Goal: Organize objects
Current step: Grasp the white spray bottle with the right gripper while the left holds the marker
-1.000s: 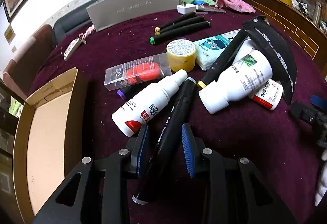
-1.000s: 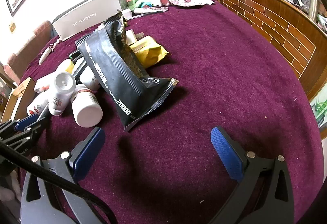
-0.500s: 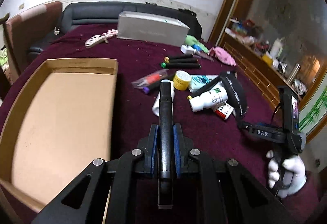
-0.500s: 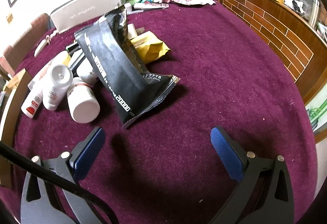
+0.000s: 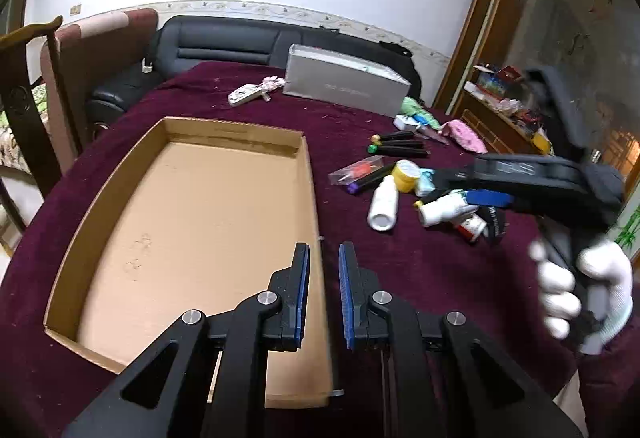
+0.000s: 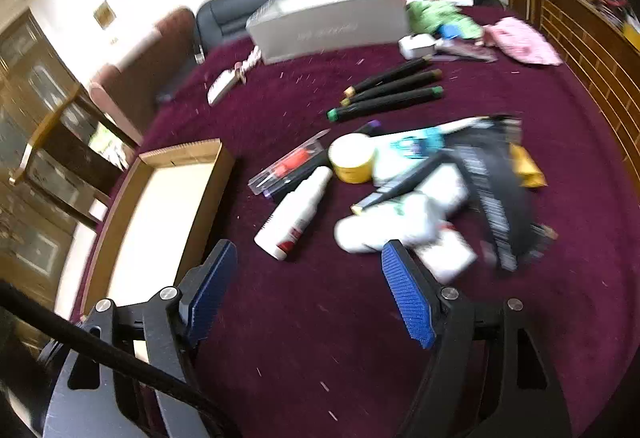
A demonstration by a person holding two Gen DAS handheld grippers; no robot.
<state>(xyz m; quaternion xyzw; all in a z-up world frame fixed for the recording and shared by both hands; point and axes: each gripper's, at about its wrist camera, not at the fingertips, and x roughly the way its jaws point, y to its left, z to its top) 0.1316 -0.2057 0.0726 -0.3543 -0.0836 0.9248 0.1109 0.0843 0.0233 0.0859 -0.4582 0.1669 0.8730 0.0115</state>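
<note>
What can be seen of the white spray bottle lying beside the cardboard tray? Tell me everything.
The white spray bottle is opaque plastic, slim, with a narrower capped nozzle end and a red-printed label near its base. It lies on its side on the maroon tablecloth, nozzle toward the clear plastic packet, apart from the cardboard tray. No hand-held gripper touches it.

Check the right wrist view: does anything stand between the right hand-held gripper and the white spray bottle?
Nothing visible: only bare maroon cloth lies between the right hand-held gripper and the white spray bottle.
</note>
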